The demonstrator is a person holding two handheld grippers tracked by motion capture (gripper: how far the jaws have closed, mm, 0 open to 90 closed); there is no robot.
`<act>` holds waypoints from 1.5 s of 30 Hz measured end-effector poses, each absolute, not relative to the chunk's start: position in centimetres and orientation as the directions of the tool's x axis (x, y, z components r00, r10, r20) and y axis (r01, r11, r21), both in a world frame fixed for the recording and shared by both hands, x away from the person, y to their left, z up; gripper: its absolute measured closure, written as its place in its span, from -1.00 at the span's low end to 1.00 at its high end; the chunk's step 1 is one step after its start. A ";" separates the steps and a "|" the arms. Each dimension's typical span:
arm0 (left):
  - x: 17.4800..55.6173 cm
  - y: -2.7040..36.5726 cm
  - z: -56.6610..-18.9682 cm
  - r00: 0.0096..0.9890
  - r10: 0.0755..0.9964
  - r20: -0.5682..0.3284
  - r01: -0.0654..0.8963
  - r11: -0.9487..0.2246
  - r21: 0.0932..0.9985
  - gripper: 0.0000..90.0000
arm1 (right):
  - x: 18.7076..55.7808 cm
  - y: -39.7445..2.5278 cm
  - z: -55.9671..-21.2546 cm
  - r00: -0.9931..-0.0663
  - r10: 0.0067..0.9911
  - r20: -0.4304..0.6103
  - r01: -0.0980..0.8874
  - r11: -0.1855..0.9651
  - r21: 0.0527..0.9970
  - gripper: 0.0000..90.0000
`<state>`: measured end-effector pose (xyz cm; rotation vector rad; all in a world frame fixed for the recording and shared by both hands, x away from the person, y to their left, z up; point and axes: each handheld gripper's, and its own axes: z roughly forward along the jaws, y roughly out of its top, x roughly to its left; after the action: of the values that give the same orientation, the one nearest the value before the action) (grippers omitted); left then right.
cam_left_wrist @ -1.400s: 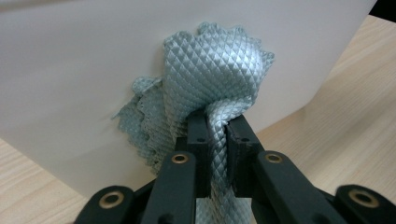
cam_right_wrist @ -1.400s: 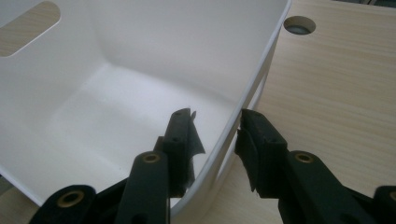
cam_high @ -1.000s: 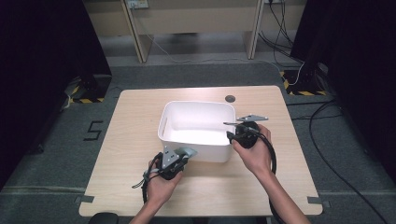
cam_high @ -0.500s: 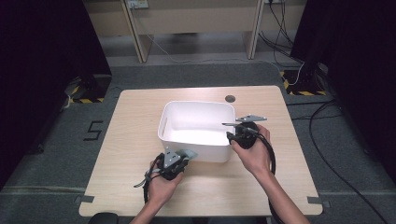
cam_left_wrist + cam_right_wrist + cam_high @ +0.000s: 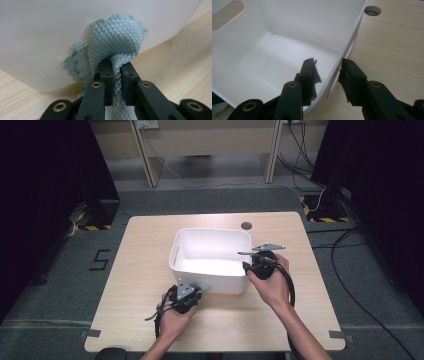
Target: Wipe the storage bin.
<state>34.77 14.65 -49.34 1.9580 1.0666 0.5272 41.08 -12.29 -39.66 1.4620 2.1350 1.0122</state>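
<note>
A white plastic bin (image 5: 210, 242) stands in the middle of the wooden table (image 5: 140, 270). My left gripper (image 5: 199, 287) is at the bin's near outer wall, shut on a pale grey-green waffle cloth (image 5: 117, 40). The bunched cloth presses against that wall (image 5: 45, 37), pinched between the jaws of the left gripper (image 5: 116, 67). My right gripper (image 5: 246, 265) sits at the bin's near right corner. It straddles the rim (image 5: 352, 37), one jaw inside and one outside, closed in on the wall at the right gripper (image 5: 328, 65). The bin's inside looks bare.
A round cable hole (image 5: 246, 226) lies in the table behind the bin, also visible as the hole (image 5: 372, 10) past the rim. A handle slot (image 5: 227, 12) cuts the bin's far wall. Bare tabletop lies left and right of the bin.
My left gripper has shifted slightly with the cloth along the bin's near wall. The right gripper and the bin have stayed put.
</note>
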 end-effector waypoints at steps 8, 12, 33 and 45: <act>35.1 14.4 -49.6 0.560 0.828 -0.016 0.499 -0.322 0.804 0.82 | 41.1 -12.3 -39.7 -0.395 0.913 0.105 0.656 0.201 0.728 0.44; 35.0 14.1 -49.6 0.563 0.827 -0.013 0.497 -0.326 0.804 0.82 | 41.1 -12.3 -39.7 -0.396 0.913 0.103 0.657 0.203 0.726 0.45; 34.8 13.2 -49.0 0.572 0.820 -0.035 0.477 -0.297 0.827 0.82 | 41.1 -12.3 -39.7 -0.391 0.914 0.108 0.660 0.196 0.725 0.45; 34.7 13.0 -47.9 0.580 0.814 -0.036 0.449 -0.282 0.848 0.82 | 41.2 -12.4 -39.7 -0.390 0.914 0.111 0.660 0.193 0.726 0.44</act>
<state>34.68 12.97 -47.89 1.9216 1.0149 0.5173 41.18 -12.35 -39.70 1.4813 2.1289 1.0189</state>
